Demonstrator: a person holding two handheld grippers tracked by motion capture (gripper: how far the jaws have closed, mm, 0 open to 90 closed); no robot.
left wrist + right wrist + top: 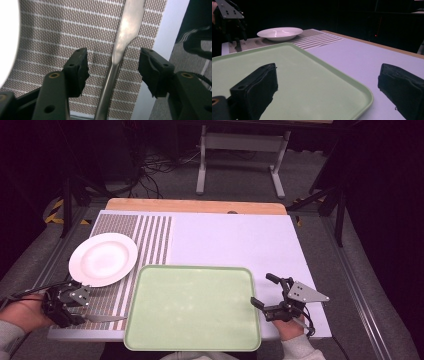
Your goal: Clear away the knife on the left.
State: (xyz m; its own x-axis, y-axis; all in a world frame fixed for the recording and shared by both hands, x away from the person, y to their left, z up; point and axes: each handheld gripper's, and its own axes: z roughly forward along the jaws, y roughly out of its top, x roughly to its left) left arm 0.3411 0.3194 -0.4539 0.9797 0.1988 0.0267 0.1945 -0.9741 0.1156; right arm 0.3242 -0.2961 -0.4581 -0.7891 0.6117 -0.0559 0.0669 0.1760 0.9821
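Steel table knife (117,57) lies flat on the woven brown placemat (62,32) at the table's near left corner, its handle running between the left gripper's (113,66) jaws; both pads stand clear of it, half open. Right gripper (327,87) hovers at the near right edge of the pale green tray (317,75), jaws wide, nothing between them. Farther back on the placemat sits a white plate (103,258), just beyond the left gripper.
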